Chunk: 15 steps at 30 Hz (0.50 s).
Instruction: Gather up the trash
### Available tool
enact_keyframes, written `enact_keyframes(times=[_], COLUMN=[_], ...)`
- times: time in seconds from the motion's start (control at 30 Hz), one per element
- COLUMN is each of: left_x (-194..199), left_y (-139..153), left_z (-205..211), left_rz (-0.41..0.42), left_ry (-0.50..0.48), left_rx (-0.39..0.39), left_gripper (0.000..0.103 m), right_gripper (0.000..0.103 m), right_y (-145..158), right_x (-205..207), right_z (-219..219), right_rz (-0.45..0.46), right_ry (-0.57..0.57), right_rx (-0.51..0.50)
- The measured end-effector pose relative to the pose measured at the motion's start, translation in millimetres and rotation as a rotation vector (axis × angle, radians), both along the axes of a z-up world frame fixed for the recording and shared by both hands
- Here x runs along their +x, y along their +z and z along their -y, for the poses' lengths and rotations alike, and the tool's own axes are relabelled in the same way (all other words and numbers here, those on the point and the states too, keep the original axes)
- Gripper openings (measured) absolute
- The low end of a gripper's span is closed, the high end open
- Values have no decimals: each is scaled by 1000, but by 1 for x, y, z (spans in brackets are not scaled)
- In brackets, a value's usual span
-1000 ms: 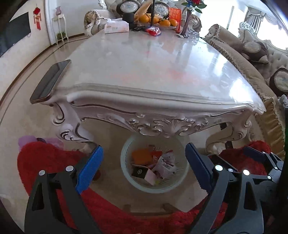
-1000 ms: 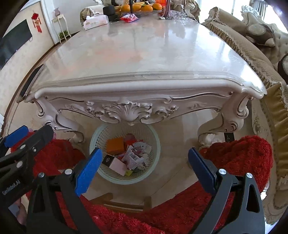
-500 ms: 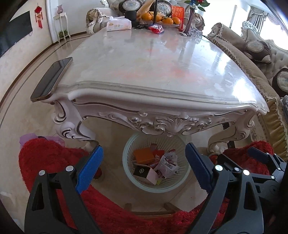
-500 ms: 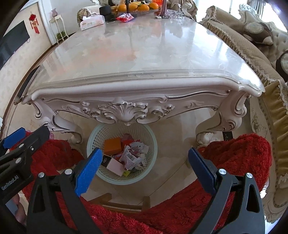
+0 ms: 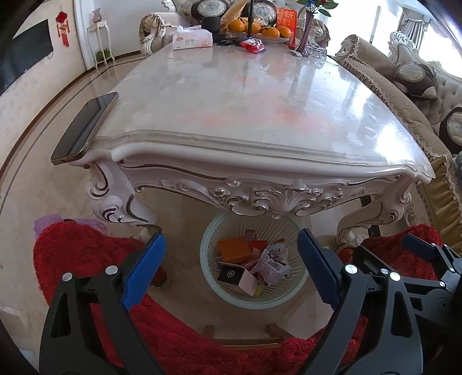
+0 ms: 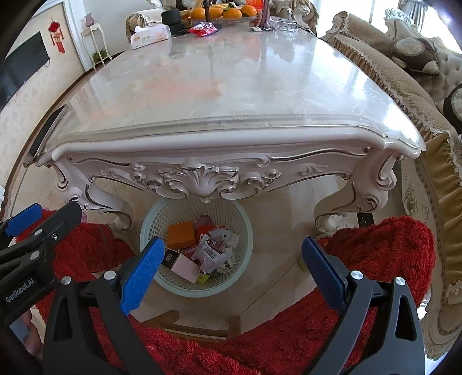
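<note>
A pale green mesh wastebasket (image 5: pixel 288 300) (image 6: pixel 245 230) stands on the floor under the near end of the ornate white table (image 5: pixel 260 161) (image 6: pixel 219 150). It holds an orange box (image 5: pixel 234 250) (image 6: pixel 181 233), a black and pink box (image 5: pixel 236 275), and crumpled wrappers (image 6: pixel 210 251). My left gripper (image 5: pixel 231 268) is open and empty above the basket. My right gripper (image 6: pixel 231 265) is open and empty above it too. A red snack packet (image 5: pixel 252 45) (image 6: pixel 205 28) lies at the table's far end.
A phone (image 5: pixel 85 127) overhangs the table's left edge. A tissue box (image 5: pixel 193 40), a fruit tray of oranges (image 5: pixel 254 27) and a vase (image 5: pixel 307 34) stand at the far end. Red fluffy cushions (image 5: pixel 86 253) (image 6: pixel 384 253) flank the basket. A sofa (image 5: pixel 404 86) runs along the right.
Both grippers have drifted slightly back and up, so the table and basket sit a little lower in view. Both stay open and empty.
</note>
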<state>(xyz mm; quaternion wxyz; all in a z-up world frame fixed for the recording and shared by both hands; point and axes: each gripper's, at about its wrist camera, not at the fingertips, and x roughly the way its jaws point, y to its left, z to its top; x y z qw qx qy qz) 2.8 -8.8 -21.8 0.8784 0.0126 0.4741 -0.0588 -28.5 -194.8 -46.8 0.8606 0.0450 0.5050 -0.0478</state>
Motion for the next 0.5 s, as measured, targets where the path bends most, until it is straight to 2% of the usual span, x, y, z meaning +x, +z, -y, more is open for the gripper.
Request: enact_keyframes(times=[0.5], left_x=[1], left_y=[0], left_z=[-2], left_rz=[-3], left_ry=[-1], left_rx=[5], left_gripper=[90], right_gripper=[92], right_y=[-1], right_x=[0], right_z=[-2], right_rz=[0], right_ry=[6], right_rx=[-3])
